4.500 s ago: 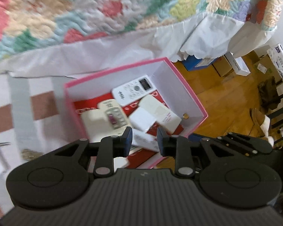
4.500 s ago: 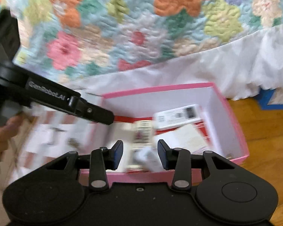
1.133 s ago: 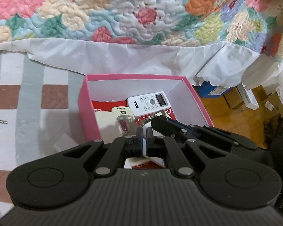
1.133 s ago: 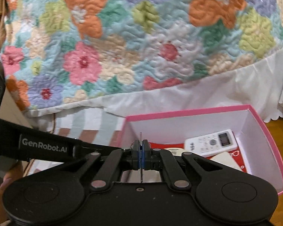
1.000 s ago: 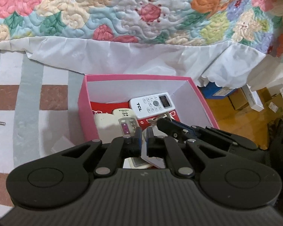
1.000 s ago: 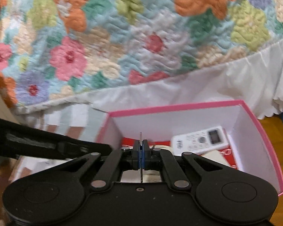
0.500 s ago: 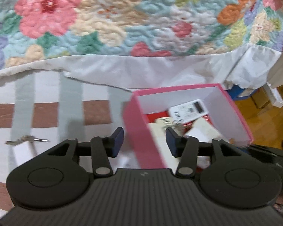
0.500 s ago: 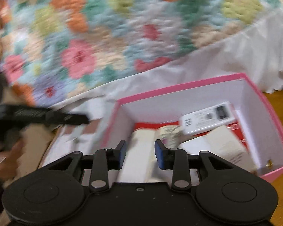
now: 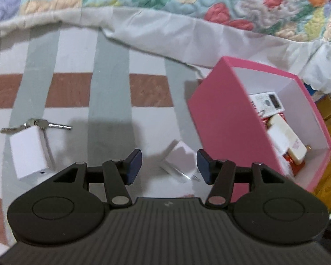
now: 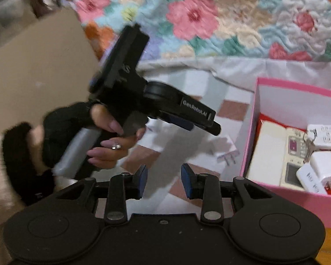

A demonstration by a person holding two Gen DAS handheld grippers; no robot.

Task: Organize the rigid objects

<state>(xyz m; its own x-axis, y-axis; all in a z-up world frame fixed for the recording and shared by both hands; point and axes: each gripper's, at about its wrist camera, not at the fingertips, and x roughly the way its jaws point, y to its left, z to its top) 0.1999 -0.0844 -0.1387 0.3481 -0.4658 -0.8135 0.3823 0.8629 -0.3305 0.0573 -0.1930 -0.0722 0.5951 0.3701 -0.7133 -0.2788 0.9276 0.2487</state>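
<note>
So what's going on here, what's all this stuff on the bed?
A person is tidying small items into a pink box using two handheld grippers. The box already holds a remote and some white boxes. The left gripper is open and empty, hovering over a white plug lying on the striped sheet beside the box, probably the next pick. A white charger and keys lie further left. The right gripper is open and empty too.

Bare rug (image 9: 112, 137) around white plug (image 9: 178, 159) – pink box (image 9: 222, 119) wall crowds its right, charger (image 9: 28, 152) well left.
</note>
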